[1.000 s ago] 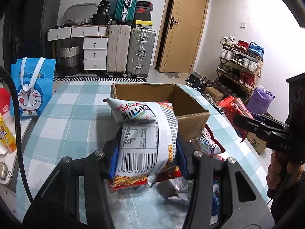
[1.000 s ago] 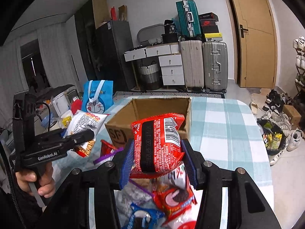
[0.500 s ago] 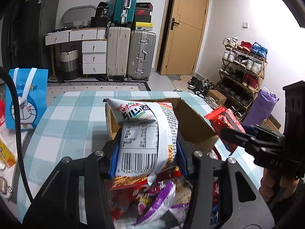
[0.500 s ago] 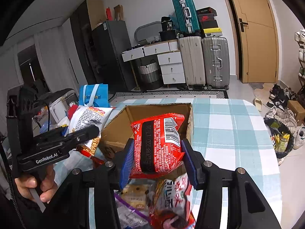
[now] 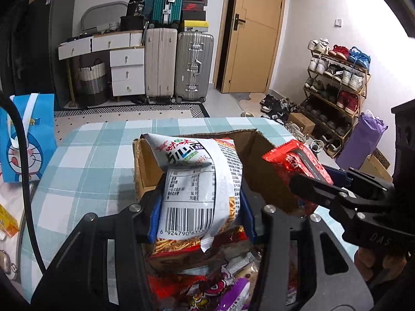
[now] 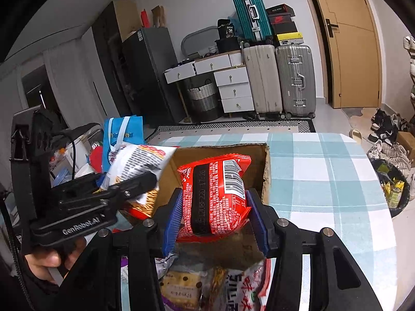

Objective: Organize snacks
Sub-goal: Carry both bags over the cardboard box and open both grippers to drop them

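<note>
Both grippers have advanced toward the cardboard box [image 5: 259,181] since the earlier frames; each packet now hangs at or over its open top instead of short of it.

Tabletop [image 5: 85,160]: teal-and-white check cloth, carrying the box at centre. Box is open-topped, brown, its near wall partly hidden behind the held packets. In the right wrist view the box [image 6: 262,155] interior shows behind the red packet.

Loose snack pile [image 5: 220,285]: mixed packets lying on the near side of the box, below both grippers; also seen from the right wrist [image 6: 207,282].

Left gripper [image 5: 201,215]: jaws closed part-way on the white noodle-snack packet [image 5: 199,181], blue pads pressing its left and right sides. Packet is upright, barcode facing the camera, top folded over, in front of the box's near-left corner. From the right wrist view the same gripper [image 6: 145,181] and packet [image 6: 137,163] sit at the box's left edge.

Right gripper [image 6: 214,215]: jaws closed part-way on the red packet [image 6: 215,197], gripped on both sides, upright, barcode at upper right, over the box opening. From the left wrist view this gripper [image 5: 308,181] holds the red packet [image 5: 293,160] just above the box's right wall.

Blue cartoon bag [image 5: 23,142]: stands at the far left, off the tabletop edge.
</note>
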Tool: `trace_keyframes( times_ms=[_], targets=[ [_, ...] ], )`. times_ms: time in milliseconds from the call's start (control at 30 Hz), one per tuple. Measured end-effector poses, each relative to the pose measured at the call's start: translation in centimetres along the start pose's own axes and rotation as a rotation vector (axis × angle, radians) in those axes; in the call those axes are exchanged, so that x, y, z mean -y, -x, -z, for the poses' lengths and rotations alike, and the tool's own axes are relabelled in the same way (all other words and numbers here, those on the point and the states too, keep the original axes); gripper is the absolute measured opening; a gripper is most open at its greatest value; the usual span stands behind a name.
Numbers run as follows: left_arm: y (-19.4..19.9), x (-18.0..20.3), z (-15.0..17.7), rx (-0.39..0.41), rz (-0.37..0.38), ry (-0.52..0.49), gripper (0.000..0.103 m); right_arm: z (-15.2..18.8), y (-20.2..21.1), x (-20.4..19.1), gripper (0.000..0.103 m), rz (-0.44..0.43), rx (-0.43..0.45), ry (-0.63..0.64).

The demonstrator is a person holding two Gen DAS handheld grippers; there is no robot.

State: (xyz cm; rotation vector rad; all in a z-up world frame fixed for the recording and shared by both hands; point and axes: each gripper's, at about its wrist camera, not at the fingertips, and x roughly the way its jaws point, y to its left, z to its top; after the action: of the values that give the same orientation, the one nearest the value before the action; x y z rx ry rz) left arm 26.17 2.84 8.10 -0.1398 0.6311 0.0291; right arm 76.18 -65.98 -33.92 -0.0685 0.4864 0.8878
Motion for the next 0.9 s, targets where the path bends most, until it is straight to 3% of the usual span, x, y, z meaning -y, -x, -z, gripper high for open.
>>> trace_keyframes(
  times_ms=[400, 567, 633, 667, 733, 767, 800, 900],
  targets=[
    [-5.4, 0.1, -0.9, -0.041, -0.022, -0.004, 0.046, -0.3, -3.5, 0.4, 0.049, -0.005, -0.034, -0.013],
    [-5.3, -0.2, -0.9, -0.040, -0.008, 0.005, 0.046, -0.2, -3.2, 0.6, 0.052, -0.013, -0.033, -0.029],
    [-4.7, -0.6, -0.7, -0.037, -0.017, 0.000, 0.050, -0.1, -2.5, 0.6, 0.052, -0.010, -0.024, -0.015],
    [-4.2, -0.8, -0.4, -0.035, -0.015, -0.006, 0.058, -0.1, -2.2, 0.5, 0.052, -0.006, -0.022, -0.006],
    [-3.1, -0.7, -0.2, -0.010, -0.029, -0.021, 0.078, 0.1, -1.3, 0.3, 0.056, 0.017, -0.014, 0.011],
    [-2.4, -0.6, 0.0, 0.005, -0.031, -0.030, 0.085, 0.3, -0.8, 0.2, 0.065, 0.024, -0.013, 0.017],
    [-1.6, -0.6, -0.1, 0.024, -0.036, -0.040, 0.086, 0.4, -0.5, 0.1, 0.077, 0.026, -0.013, 0.020],
    [-0.4, -0.6, 0.2, 0.032, -0.027, -0.042, 0.087, 1.1, 1.1, -0.1, 0.088, 0.023, -0.003, 0.028]
  ],
)
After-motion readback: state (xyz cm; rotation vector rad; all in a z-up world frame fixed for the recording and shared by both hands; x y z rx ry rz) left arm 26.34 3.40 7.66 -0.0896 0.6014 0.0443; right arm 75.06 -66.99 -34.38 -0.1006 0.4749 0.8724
